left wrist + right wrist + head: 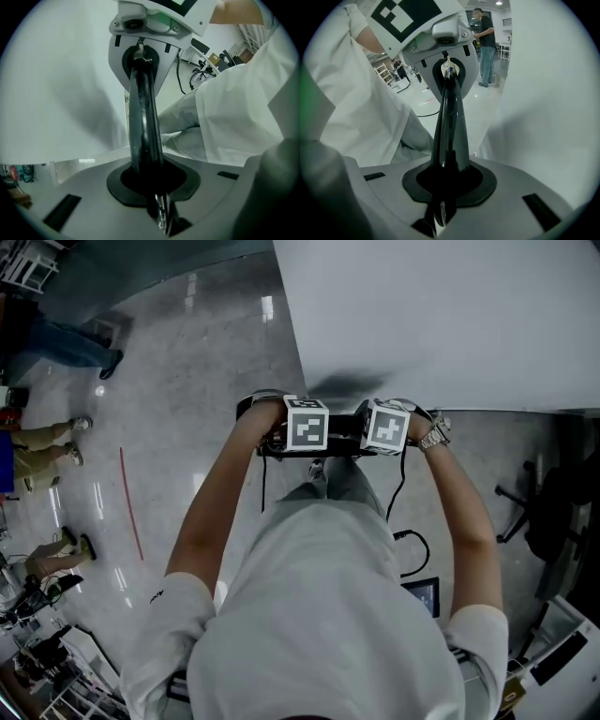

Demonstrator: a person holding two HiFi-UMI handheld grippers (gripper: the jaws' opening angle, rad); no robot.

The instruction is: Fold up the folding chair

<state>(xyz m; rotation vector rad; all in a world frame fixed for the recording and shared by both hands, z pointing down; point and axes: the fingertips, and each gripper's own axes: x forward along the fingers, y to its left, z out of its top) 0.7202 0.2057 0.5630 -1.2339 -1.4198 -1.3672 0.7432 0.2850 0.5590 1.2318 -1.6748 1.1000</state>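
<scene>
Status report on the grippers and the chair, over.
Both shut and empty: left gripper and right gripper, facing each other. No folding chair in view. White surface just ahead.

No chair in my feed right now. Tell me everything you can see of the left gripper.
The left gripper has a pale grey moulded body with a black collar, from which two glossy black fingers rise pressed together, no gap showing. Their tips seem to meet the right gripper head-on. A black-and-white marker cube sits on top. The person's left hand holds it beside a white table.
</scene>
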